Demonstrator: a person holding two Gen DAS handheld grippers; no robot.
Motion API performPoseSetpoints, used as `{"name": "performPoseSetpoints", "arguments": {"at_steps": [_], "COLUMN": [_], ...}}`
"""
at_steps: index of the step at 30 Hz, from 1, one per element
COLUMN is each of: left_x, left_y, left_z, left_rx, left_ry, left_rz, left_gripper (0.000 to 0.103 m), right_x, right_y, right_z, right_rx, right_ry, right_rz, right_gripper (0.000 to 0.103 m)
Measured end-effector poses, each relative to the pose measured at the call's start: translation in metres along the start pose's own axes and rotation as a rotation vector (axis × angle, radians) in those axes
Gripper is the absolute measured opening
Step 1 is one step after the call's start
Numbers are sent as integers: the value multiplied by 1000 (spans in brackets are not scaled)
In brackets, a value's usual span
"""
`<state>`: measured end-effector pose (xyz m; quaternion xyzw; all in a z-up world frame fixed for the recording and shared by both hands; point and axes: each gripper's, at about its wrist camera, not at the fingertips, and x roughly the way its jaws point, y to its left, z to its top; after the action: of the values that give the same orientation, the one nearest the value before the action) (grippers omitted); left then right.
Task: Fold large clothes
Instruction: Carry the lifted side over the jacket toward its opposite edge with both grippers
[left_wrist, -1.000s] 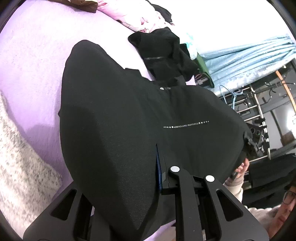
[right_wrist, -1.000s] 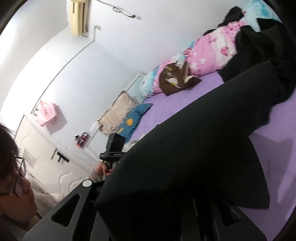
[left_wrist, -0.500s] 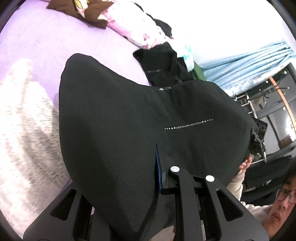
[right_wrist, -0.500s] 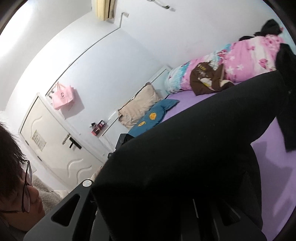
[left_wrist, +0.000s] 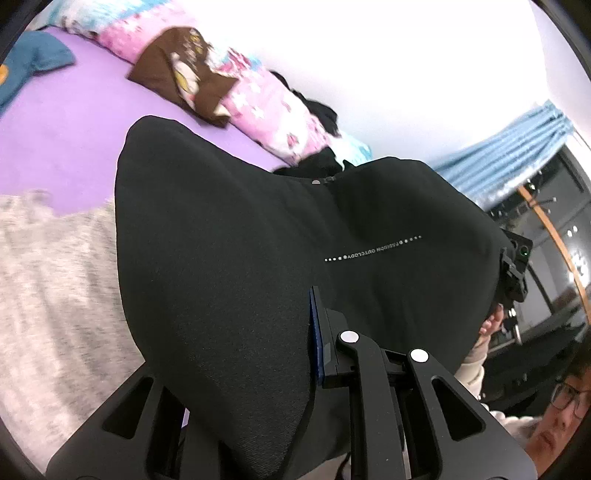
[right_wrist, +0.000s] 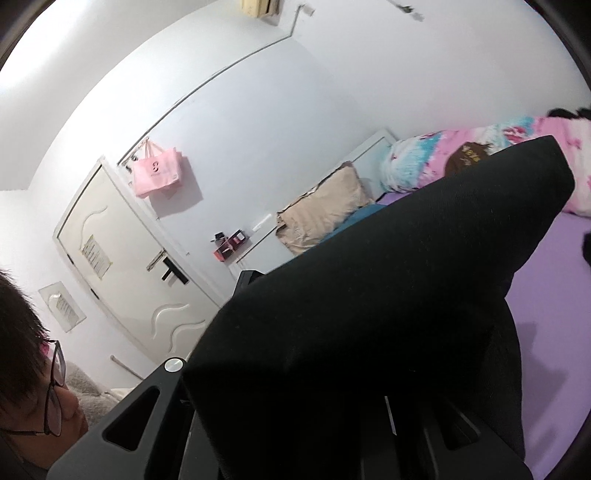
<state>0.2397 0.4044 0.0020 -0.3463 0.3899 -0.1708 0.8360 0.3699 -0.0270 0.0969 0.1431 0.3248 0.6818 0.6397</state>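
A large black garment (left_wrist: 229, 240) with a small line of white print hangs stretched between my two grippers, lifted above the bed. My left gripper (left_wrist: 310, 332) is shut on one edge; its blue pad (left_wrist: 314, 332) presses the cloth, and the other finger is hidden under the fabric. My right gripper (left_wrist: 512, 266) holds the far edge, with a hand just below it. In the right wrist view the garment (right_wrist: 388, 277) drapes over the right gripper and hides its fingers, and the left gripper (right_wrist: 245, 280) peeks out at the cloth's far end.
Below lies a bed with a purple sheet (left_wrist: 55, 122), a grey fleece blanket (left_wrist: 48, 288), a pink floral quilt (left_wrist: 266, 99), a brown cushion (left_wrist: 181, 74) and other black clothes (left_wrist: 321, 162). Blue curtains (left_wrist: 506, 158) hang right. A door (right_wrist: 122, 258) and beige pillow (right_wrist: 325, 210) stand beyond.
Both grippers have risen with the black garment, lifting it off the bed. Both views now tilt higher, showing more wall, door and quilt.
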Motion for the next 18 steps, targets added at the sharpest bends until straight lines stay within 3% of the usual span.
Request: {"name": "performPoseSetpoints", "arguments": {"at_steps": [8,18], "left_x": [-79,-162], "left_y": [47,130], "left_z": [-14,-50], "left_rx": [-63,-185], "left_ry": [-66,-120], "left_rz": [53,152], "left_gripper": [15,15], "right_x": [83,221], "right_y": [11,-12], "right_z": [14,9], "right_rx": [-15,29], "right_ry": [55,152], "right_rz": [77,192], "right_gripper": [11,11]}}
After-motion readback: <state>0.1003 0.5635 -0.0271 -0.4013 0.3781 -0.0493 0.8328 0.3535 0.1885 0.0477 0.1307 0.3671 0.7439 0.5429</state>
